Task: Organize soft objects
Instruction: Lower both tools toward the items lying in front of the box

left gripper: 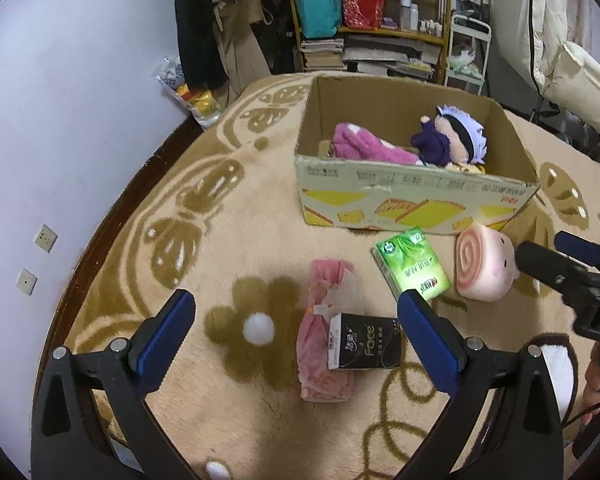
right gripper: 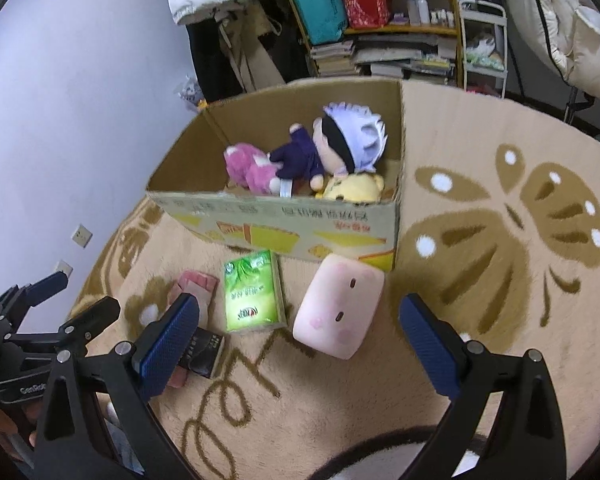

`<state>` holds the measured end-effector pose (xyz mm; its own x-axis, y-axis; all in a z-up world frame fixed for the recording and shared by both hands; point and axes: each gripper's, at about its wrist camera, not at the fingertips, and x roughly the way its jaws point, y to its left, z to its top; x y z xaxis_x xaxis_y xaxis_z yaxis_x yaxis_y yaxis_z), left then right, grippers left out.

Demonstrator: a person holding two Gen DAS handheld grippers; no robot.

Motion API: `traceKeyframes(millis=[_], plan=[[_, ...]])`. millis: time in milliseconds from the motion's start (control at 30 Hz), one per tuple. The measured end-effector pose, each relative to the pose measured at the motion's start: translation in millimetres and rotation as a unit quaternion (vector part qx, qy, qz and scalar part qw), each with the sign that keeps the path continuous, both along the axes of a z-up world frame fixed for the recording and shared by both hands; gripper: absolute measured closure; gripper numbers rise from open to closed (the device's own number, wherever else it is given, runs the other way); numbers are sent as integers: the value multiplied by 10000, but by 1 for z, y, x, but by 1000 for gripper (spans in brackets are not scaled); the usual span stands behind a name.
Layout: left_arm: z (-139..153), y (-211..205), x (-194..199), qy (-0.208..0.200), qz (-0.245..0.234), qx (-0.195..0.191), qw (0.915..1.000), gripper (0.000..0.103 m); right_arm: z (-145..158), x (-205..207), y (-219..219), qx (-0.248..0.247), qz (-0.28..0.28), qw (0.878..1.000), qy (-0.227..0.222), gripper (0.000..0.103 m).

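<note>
Right under my left tool point(left gripper: 296, 332), between its blue pads, sits the black tissue pack point(left gripper: 365, 343), lying across the pink pouch point(left gripper: 324, 332) on the blanket point(left gripper: 228, 240). Both tools are spread wide and holding nothing, touching nothing that I can see.

My right tool point(right gripper: 300, 332) hangs over the pink roll plush point(right gripper: 338, 306), and that's the pairing I'm reading for the next move. The plush lies ahead and a touch to the right between the pads, its long axis running away from me toward the cardboard box point(right gripper: 284, 220), its far end just beside the box's near right corner. The right hand is clearly the nearer one; in the left view the plush is off to the far right, next to that tool's tip.

Green tissue pack point(right gripper: 254, 292) lies just left of the plush, parallel to it, also near the box's front wall.

Inside the box already: a purple-haired doll point(right gripper: 340, 144), a magenta plush point(right gripper: 248, 166) and a yellow plush point(right gripper: 354, 188), though the box wall hides its lower part, so I may be misjudging it.
</note>
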<state>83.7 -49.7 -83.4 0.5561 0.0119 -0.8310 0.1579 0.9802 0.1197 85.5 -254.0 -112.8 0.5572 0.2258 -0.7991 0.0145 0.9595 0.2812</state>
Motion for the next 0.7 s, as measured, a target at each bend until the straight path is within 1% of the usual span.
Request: traceKeyframes(millis=[133, 367, 500, 633, 700], plan=[[-9, -7, 3, 113, -82, 118, 9998, 3, -12, 5, 1, -34, -1, 9999, 167, 0], [-22, -8, 9, 353, -64, 17, 9994, 3, -30, 11, -2, 0, -46, 9991, 428, 0], [-29, -11, 11, 482, -90, 4, 9988, 3, -41, 16, -7, 130, -55, 9981, 592, 0], [-40, -16, 14, 668, -108, -88, 9977, 3, -49, 19, -13, 231, -149, 9971, 710, 0], [-44, -19, 15, 709, -145, -33, 9974, 3, -52, 20, -16, 286, -189, 9966, 751, 0]])
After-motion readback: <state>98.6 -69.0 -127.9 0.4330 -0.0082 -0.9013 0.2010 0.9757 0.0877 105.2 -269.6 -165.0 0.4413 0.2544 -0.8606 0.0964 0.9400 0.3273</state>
